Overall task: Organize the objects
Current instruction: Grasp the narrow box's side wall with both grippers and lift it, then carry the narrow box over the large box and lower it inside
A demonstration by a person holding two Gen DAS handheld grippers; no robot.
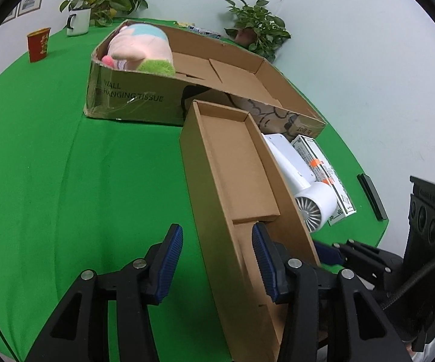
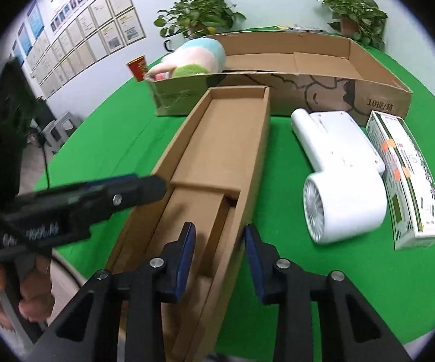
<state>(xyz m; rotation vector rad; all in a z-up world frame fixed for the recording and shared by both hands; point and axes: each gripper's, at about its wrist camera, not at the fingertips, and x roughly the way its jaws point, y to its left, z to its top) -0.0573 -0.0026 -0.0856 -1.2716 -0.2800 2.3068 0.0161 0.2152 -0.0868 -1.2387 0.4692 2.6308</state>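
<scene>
Straddling the narrow box's (image 2: 217,163) walls, our left claw (image 1: 217,256) and right claw (image 2: 220,250) gape; next we close and lift.

Open green surface (image 1: 81,181) fills the left and centre of the left wrist frame. The long tray (image 1: 241,187) runs up the middle to the big carton (image 1: 145,102), which bars the upper frame. In the right wrist frame, right of centre, the white fan (image 2: 341,181) and green-white box (image 2: 407,175) lie touching; a narrow green strip separates the fan from the tray.
</scene>
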